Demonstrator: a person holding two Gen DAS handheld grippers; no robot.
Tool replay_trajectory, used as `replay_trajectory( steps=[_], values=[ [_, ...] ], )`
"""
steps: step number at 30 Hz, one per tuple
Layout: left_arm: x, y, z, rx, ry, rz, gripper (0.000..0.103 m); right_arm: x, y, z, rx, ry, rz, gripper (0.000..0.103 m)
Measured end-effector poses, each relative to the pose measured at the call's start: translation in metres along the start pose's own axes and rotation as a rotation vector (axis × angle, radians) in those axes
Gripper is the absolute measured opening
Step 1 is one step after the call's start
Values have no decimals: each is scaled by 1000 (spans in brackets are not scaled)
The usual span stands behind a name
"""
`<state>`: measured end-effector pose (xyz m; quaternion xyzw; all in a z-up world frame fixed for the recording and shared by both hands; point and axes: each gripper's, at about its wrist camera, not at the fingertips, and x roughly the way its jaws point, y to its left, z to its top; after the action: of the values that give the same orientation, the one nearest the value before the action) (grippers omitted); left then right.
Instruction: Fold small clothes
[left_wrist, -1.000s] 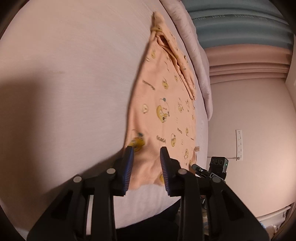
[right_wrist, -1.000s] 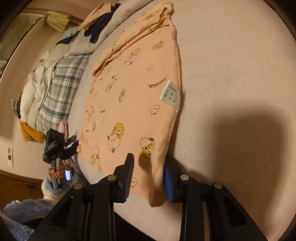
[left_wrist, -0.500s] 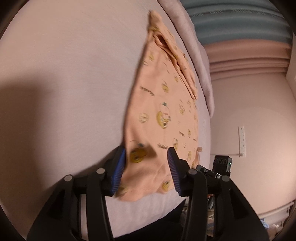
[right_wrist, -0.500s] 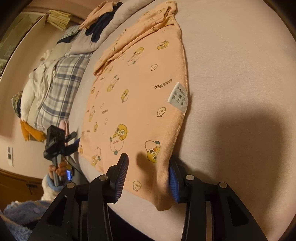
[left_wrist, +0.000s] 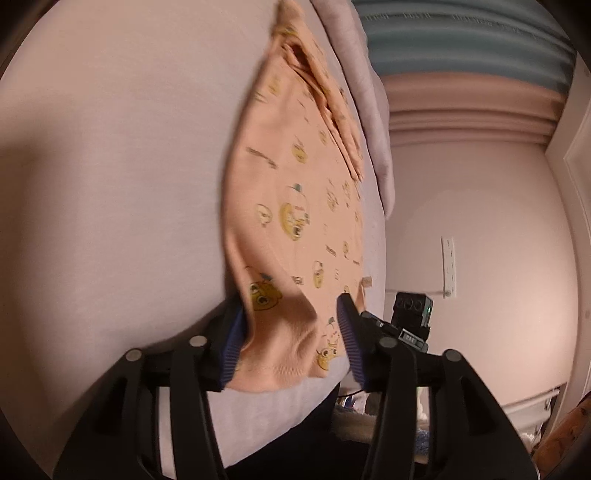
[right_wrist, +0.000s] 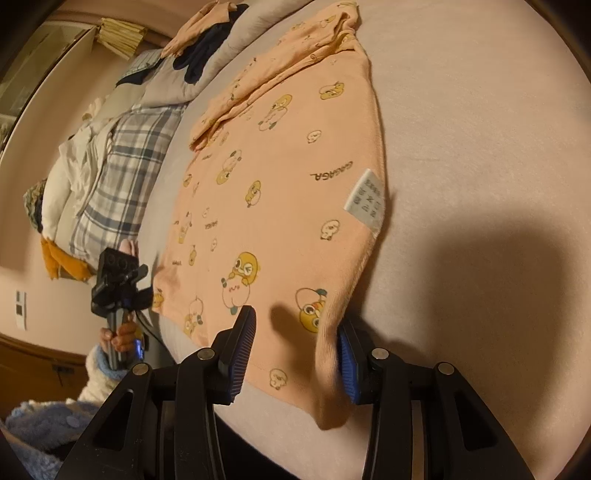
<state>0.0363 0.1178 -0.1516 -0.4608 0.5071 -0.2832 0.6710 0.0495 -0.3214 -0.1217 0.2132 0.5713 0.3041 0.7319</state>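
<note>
A small peach garment printed with yellow cartoon chicks lies flat on a pale pink bed sheet; it also shows in the right wrist view, with a white care label near its right edge. My left gripper is open, its blue-padded jaws on either side of the garment's near corner. My right gripper is open too, straddling the hem's other near corner, where the cloth droops over the bed edge. The left gripper also shows in the right wrist view, held by a hand.
A plaid blanket, white bedding and dark clothes are piled along the bed's far left side. The bed edge lies just under both grippers. A wall with a socket and curtains stand to the right in the left wrist view.
Both grippers' jaws have opened wider and slid forward around the garment's near hem corners. The hem between the left jaws has bunched up slightly.
</note>
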Motion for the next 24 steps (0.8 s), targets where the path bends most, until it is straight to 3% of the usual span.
replay_trajectory(
  steps=[3,6,7,9,11,12,14,19,24],
  values=[
    [8,-13,-3,51,7,-4,71,0,-1,0,7,-7,13,48],
    [7,-16,-10,74,-36,15,69,0,2,-2,0,-14,3,47],
    [5,-14,-13,67,-55,30,59,1,5,-3,-9,-20,-7,47],
    [7,-7,-16,36,-63,48,23,3,10,-5,-49,-41,-47,37],
    [9,4,-18,-18,-60,48,8,4,13,-6,-71,-54,-80,23],
    [8,7,-19,-28,-73,53,7,4,12,-6,-65,-60,-85,12],
    [4,6,-21,-26,-100,41,7,2,8,-6,-46,-72,-90,7],
    [-12,-15,-22,20,-168,-18,7,-10,17,-6,-72,-123,-50,6],
    [-16,-38,-10,64,-192,-51,6,-28,36,5,-118,-209,55,6]
  ],
)
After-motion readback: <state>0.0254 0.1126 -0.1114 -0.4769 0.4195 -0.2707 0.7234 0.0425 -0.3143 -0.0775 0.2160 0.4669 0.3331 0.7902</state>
